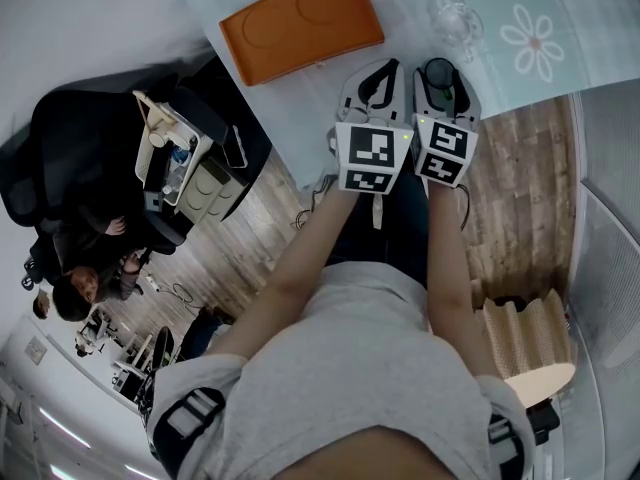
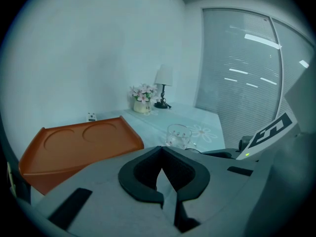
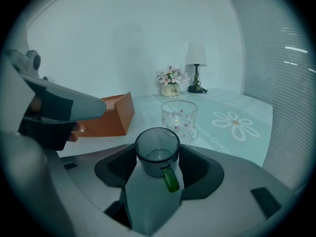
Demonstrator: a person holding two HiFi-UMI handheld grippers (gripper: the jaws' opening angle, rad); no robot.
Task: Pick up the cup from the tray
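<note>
My right gripper (image 3: 157,157) is shut on a small smoky-grey cup (image 3: 157,144) with a green handle, held upright between its jaws. From the head view the cup (image 1: 440,74) hangs over the near table edge. The orange tray (image 1: 300,23) lies on the table to the left, and both of its round recesses are bare (image 2: 79,144). My left gripper (image 2: 160,154) is shut with nothing in it, close beside the right one (image 1: 375,76). Just beyond the held cup, a clear glass mug (image 3: 178,116) with small dots stands on the tablecloth.
A flower vase (image 3: 171,80) and a small lamp (image 3: 196,65) stand at the table's far edge by the wall. Window blinds (image 2: 247,78) are on the right. The flower-print cloth (image 1: 535,38) covers the table. Seated people and office chairs are on the floor to my left.
</note>
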